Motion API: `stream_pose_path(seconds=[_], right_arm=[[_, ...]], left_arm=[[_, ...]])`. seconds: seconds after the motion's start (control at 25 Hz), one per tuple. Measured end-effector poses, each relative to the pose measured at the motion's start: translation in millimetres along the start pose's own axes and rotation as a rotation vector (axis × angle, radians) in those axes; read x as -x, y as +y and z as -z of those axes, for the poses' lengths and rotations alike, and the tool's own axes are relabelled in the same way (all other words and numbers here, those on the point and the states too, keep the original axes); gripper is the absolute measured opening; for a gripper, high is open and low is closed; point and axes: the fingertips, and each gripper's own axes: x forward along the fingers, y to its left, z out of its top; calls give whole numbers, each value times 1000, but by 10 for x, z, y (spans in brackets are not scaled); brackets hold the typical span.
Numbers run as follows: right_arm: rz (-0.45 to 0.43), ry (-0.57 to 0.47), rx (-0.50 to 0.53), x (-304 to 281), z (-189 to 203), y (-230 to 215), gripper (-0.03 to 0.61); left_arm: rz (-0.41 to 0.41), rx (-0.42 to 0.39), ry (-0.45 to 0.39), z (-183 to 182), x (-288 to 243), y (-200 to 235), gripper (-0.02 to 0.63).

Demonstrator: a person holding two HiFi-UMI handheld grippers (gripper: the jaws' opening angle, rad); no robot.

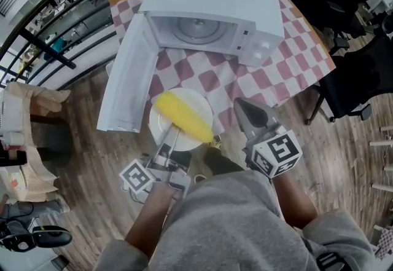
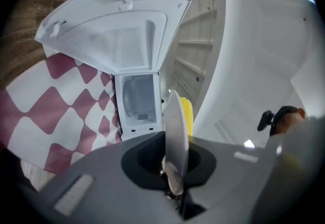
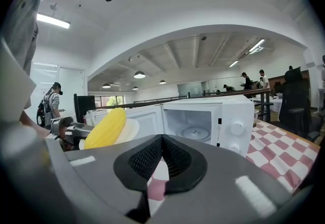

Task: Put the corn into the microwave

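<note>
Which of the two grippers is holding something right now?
The left gripper: its jaws clamp the rim of the white plate carrying the corn. The right gripper is shut on nothing.

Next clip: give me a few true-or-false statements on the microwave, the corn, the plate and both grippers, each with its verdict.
1. The white microwave has its door swung open. True.
2. The yellow corn cob lies inside the microwave. False: it lies on the round white plate, outside and in front of the oven.
3. The left gripper is clamped on the plate's rim. True.
4. The right gripper holds the corn. False: its jaws are together on nothing.
5. The table has a plain blue cloth. False: it has a red-and-white chequered tablecloth.
</note>
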Motion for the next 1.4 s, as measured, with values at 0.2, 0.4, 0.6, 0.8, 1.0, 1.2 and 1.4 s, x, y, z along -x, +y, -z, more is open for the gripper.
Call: stream_pose_path(seconds=[0.2,0.4,0.6,0.8,1.0,1.2,1.4], right_arm=[[-2,2,-2,-185,-76,-237,-3],[-2,5,-10,-304,-105,-429,-3],[-1,8,-21,-377,-106,-639,-3],[-9,15,-22,-457,-92,-829,-3],[-41,16,3,-590,-99,-943,-3],[-71,7,-22,-671,-113,-1006,-3],[-90,0,-28,-707,-123,-1054,-3]], left_arm=[[-8,-4,-7,-125,-267,78,14],[-11,-9,-7,-191,-491,115,14],[-23,-7,-8,-214,-702,187,14],[-29,-19,-10,-229,-930,234,14],[-27,-26,-29,-262,-1130,281,14],[-40,-40,-51,-293,-1232,306,14],[-65,-46,-65,-328,-1312,349,14]])
